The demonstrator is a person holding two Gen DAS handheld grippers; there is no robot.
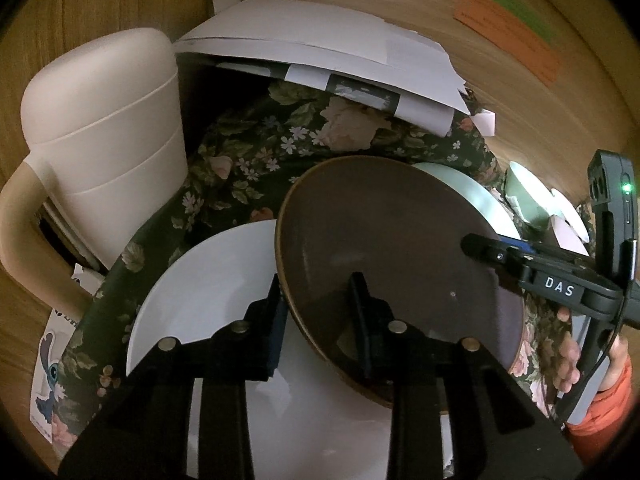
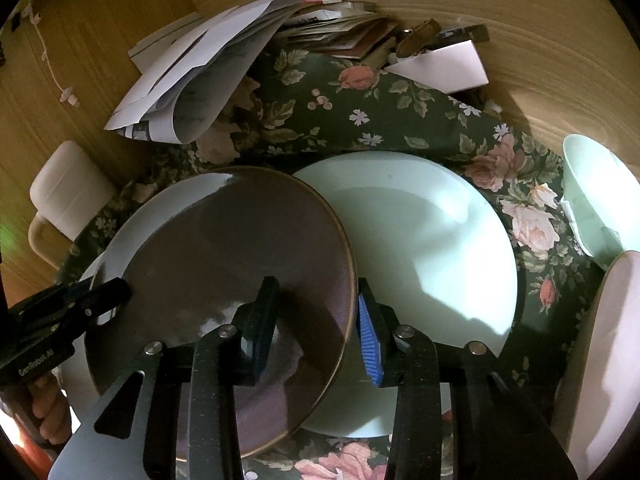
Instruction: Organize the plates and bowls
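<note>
Both claws, left claw (image 1: 318, 300) and right claw (image 2: 316, 320), clench opposite rims of the brown plate (image 1: 392, 248) at frame centre; uneven lifting could tip it onto the white plate (image 1: 208, 280).

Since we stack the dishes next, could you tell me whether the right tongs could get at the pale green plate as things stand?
Probably not yet: the right tongs are clamped on the brown plate's rim, which overlaps the pale green plate. Otherwise its right side lies uncovered.
</note>
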